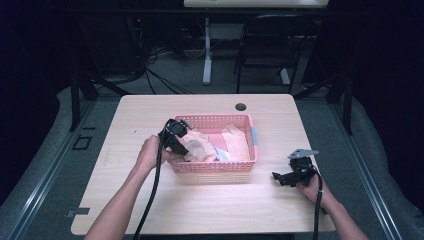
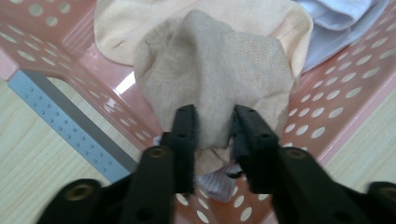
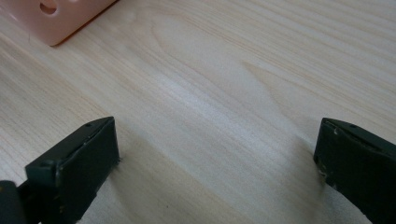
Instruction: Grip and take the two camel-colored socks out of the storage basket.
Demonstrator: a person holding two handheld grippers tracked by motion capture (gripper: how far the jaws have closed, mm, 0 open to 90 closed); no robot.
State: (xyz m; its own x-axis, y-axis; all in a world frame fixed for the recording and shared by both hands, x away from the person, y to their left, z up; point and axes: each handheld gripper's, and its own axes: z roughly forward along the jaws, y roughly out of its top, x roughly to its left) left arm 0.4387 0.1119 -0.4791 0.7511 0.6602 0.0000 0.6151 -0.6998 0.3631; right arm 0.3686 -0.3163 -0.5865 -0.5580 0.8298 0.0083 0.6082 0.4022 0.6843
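A pink perforated basket (image 1: 240, 165) stands mid-table with several folded cloths inside. My left gripper (image 1: 186, 150) reaches into its left end. In the left gripper view my left gripper (image 2: 215, 123) is shut on a tan cloth (image 2: 219, 70), its jaws pinching a fold of the fabric. A cream cloth (image 2: 261, 18) and a pale blue cloth (image 2: 341, 18) lie behind it. My right gripper (image 1: 281, 178) rests low over the wooden table (image 1: 210, 205) to the right of the basket; in the right gripper view my right gripper (image 3: 217, 154) stands open with bare wood between its jaws.
The basket has a grey-blue handle (image 2: 60, 126) at one end. A corner of the basket (image 3: 56, 18) shows in the right gripper view. A round cable hole (image 1: 241, 107) sits near the table's far edge. A chair (image 1: 270, 45) and cables stand beyond the table.
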